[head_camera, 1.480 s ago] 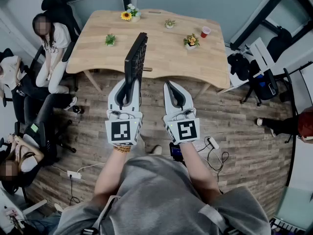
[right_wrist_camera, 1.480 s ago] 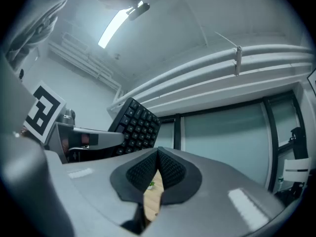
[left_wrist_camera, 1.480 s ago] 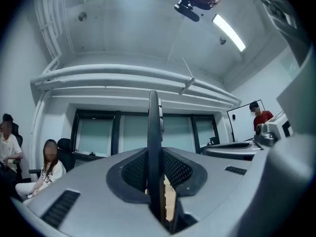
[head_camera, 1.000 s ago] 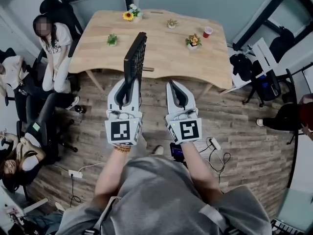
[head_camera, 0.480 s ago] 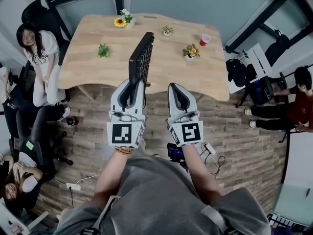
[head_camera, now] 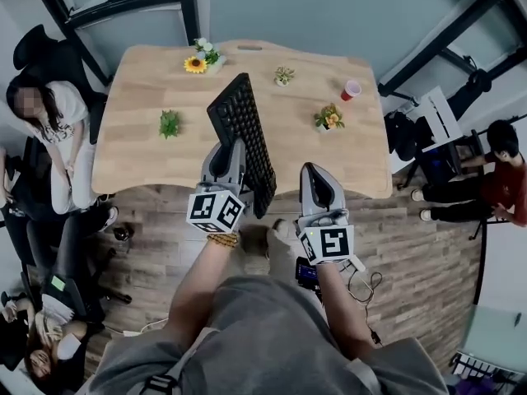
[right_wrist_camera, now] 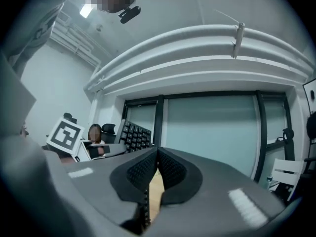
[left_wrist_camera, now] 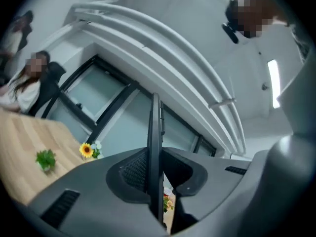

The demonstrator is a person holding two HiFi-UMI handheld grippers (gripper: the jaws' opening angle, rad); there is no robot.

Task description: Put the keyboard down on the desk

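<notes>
The wooden tabletop point(head_camera: 148, 159) stands on a plank floor point(head_camera: 428, 245), with a seated person point(head_camera: 58, 130) at its left side and another point(head_camera: 502, 175) well off to the right. The black keyboard point(head_camera: 243, 138) is not on the tabletop: it is held in the air over the tabletop's middle and near edge, tilted up on its long edge with the keys turned toward the right. The left tongs point(head_camera: 232, 148) are clenched on its near end; the left gripper view shows the thin keyboard edge point(left_wrist_camera: 155, 142) pinched between the two pads. The right tongs point(head_camera: 316, 171) hang just off the tabletop's near edge, apart from the keyboard, pressed together with nothing between them point(right_wrist_camera: 157, 154). On the tabletop sit a sunflower point(head_camera: 196, 64), a green plant point(head_camera: 169, 124), a flower pot point(head_camera: 329, 118), a smaller plant point(head_camera: 284, 76) and a red cup point(head_camera: 352, 90).
</notes>
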